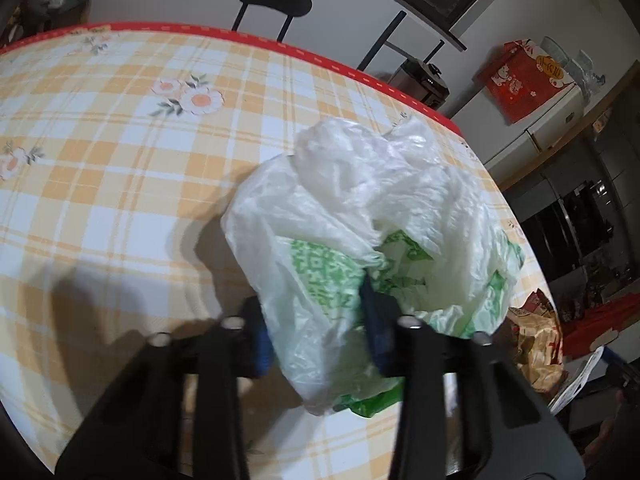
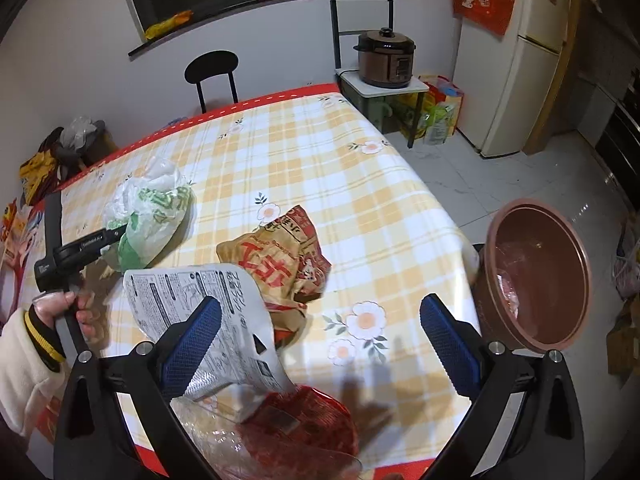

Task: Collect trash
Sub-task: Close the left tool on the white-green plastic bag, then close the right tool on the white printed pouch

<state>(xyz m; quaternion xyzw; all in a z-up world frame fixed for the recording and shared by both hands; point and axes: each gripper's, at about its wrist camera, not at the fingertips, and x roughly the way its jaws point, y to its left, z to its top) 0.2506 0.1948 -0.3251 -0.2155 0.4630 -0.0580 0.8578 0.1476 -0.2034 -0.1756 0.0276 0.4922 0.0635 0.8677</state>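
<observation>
- Two grippers, two different risks: your left gripper point(image 1: 316, 320) is clenched on a bunched fold of the white-and-green plastic bag point(image 1: 360, 216), which lies on the checked tablecloth point(image 1: 120, 160). The film is thin and slippery, so a quick lift could let it slide out of the pads, or tear where it is pinched.
- Your right gripper point(image 2: 320, 340) is spread wide and holds nothing, hovering above the printed white pouch point(image 2: 200, 304), whose foil side lies under the left pad.
- Close too shallow on that flat pouch and it will likely skate away rather than rise.
- Just beyond it, the crumpled brown wrapper point(image 2: 280, 260) touches the pouch; dragging one may shove the other toward the table edge.
- Nearest you, the red-printed clear wrapper point(image 2: 296, 432) lies at the edge and could be swept off.
- Off the table to your right stands the brown bin point(image 2: 536, 276); a loosely held piece could land on the floor short of its rim.
</observation>
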